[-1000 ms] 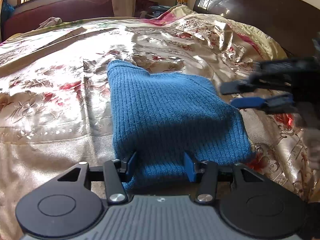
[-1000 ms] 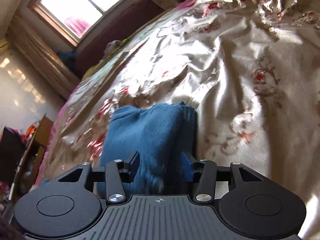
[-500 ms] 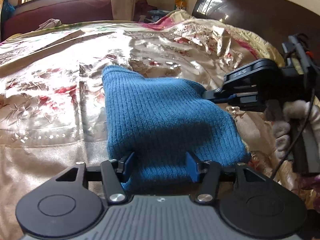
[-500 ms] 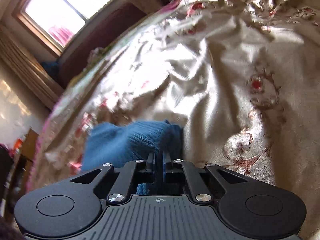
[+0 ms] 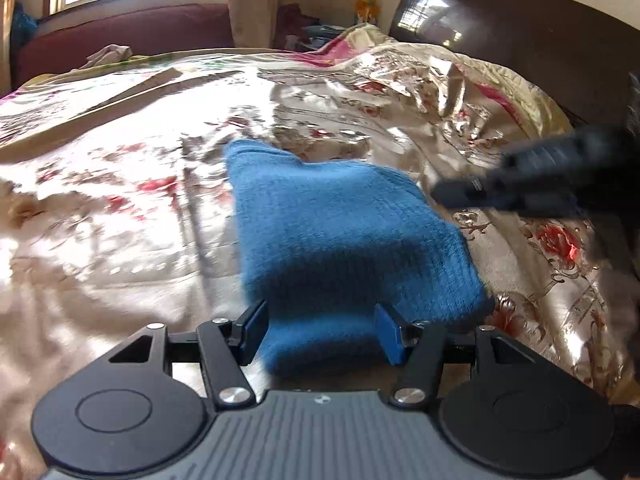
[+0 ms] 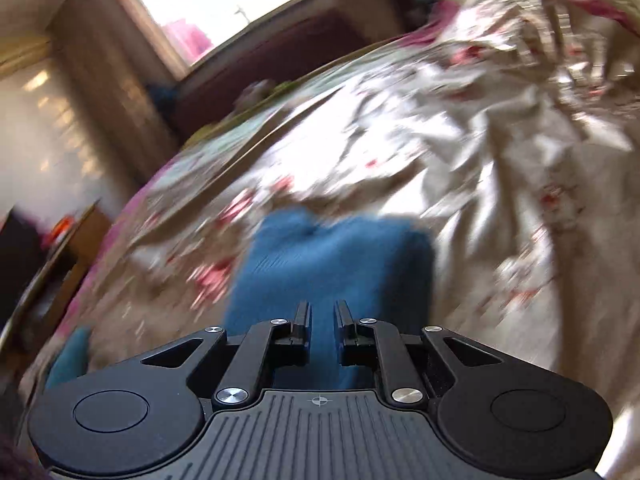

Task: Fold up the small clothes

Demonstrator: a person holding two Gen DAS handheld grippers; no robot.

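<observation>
A blue ribbed knit garment (image 5: 344,236), already folded into a thick rough rectangle, lies on the bed just ahead of the left tongs (image 5: 322,334), its near edge sitting between their two blue-padded fingers (image 5: 387,332). Those tongs stand wide apart and grip nothing; the knit merely rests in the gap. The right tongs (image 6: 322,330) point at the same garment (image 6: 332,264) from its other side, with a narrow gap between the fingers and blue cloth showing through it. Whether they pinch any fabric I cannot tell, as the picture is blurred. In the left view the right tongs appear as a dark smeared bar (image 5: 532,184) just off the garment's far right corner.

Under it all is a shiny cream satin bedspread with red flower print (image 5: 120,200), creased and rumpled beyond the tongs. Farther off stand a dark wooden headboard (image 5: 520,36), a maroon bench under a bright window (image 5: 120,36), and a beige curtain (image 5: 252,0).

The risks, as I judge them: the satin is slippery, so a push or a one-sided pull may slide the whole bundle instead of creasing it, and the thick knit may spring open when released. A shallow pinch may catch only the top layer and peel the fold apart.

No brand or readable writing shows; a small light mark on the dark bar is too blurred to read.
</observation>
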